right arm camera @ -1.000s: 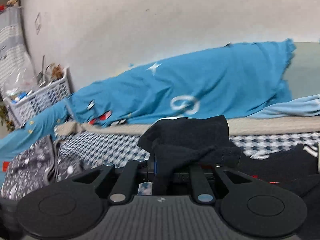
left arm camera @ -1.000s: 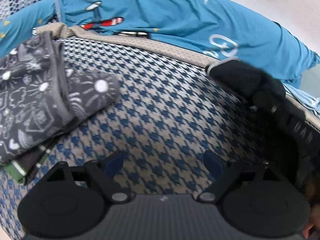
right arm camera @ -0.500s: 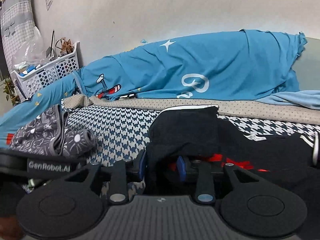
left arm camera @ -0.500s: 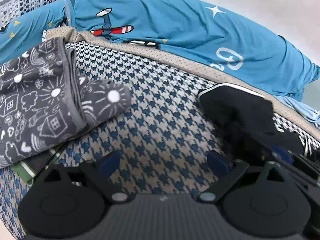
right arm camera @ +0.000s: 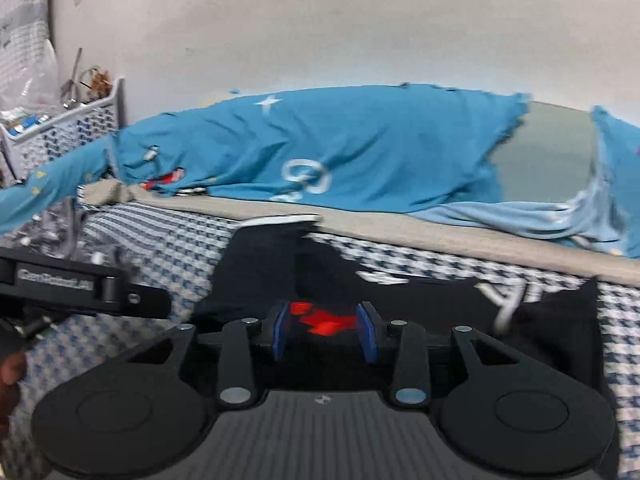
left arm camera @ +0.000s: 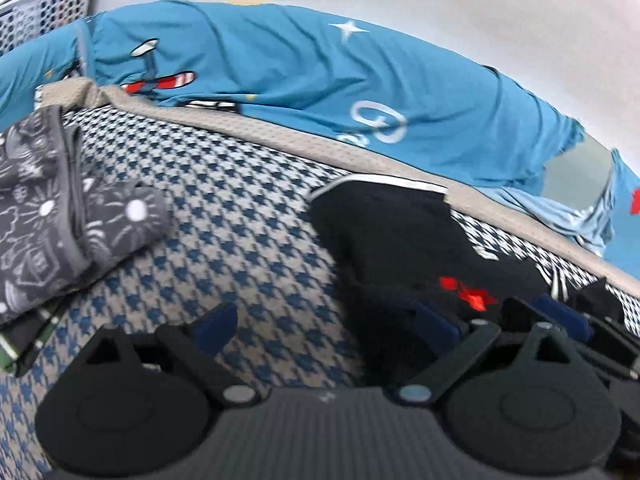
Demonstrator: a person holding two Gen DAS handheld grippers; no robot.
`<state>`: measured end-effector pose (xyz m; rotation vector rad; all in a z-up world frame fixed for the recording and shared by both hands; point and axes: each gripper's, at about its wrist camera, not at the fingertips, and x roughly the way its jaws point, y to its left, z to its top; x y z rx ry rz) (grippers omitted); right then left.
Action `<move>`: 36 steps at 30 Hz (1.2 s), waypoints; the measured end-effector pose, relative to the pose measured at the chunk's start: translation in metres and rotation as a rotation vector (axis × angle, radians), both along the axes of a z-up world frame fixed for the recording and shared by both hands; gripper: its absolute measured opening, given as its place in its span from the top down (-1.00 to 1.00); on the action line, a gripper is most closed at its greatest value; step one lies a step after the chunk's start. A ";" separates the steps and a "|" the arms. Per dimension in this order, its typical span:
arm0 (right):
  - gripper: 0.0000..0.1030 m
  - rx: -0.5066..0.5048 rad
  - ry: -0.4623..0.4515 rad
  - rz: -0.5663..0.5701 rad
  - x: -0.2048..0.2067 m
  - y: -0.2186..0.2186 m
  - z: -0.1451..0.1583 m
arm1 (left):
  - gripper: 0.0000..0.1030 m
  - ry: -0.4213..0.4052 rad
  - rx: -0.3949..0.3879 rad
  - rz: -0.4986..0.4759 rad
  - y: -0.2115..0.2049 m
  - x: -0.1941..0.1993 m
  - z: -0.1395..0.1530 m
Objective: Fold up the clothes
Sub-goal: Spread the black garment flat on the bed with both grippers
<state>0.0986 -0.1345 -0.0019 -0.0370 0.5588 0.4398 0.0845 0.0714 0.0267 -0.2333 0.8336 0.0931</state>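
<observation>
Grippers over a black garment on a houndstooth-covered bed.

Left gripper (left arm camera: 326, 326) has its jaws spread wide, one blue pad over bare houndstooth cover (left arm camera: 224, 216), the other at the black garment's (left arm camera: 384, 232) edge. Right gripper (right arm camera: 325, 332) has its jaws partly apart, framing the red print on the flat-lying garment; contact cannot be told. Folded grey patterned clothes (left arm camera: 44, 208) sit left, a blue printed garment (right arm camera: 340, 152) behind.
</observation>
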 end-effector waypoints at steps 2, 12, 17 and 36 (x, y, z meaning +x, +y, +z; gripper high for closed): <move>0.30 -0.019 -0.008 -0.016 0.001 -0.011 0.000 | -0.88 -0.010 -0.001 -0.018 -0.008 -0.001 -0.001; 0.31 -0.100 -0.078 -0.075 0.003 -0.060 0.002 | -0.91 -0.043 0.025 -0.116 -0.045 -0.003 -0.005; 0.31 -0.123 -0.106 -0.097 0.008 -0.069 0.000 | -0.92 -0.041 0.054 -0.158 -0.061 -0.003 -0.011; 0.42 -0.325 -0.075 -0.059 0.026 -0.083 -0.030 | -0.93 0.086 0.056 -0.201 -0.086 0.008 -0.044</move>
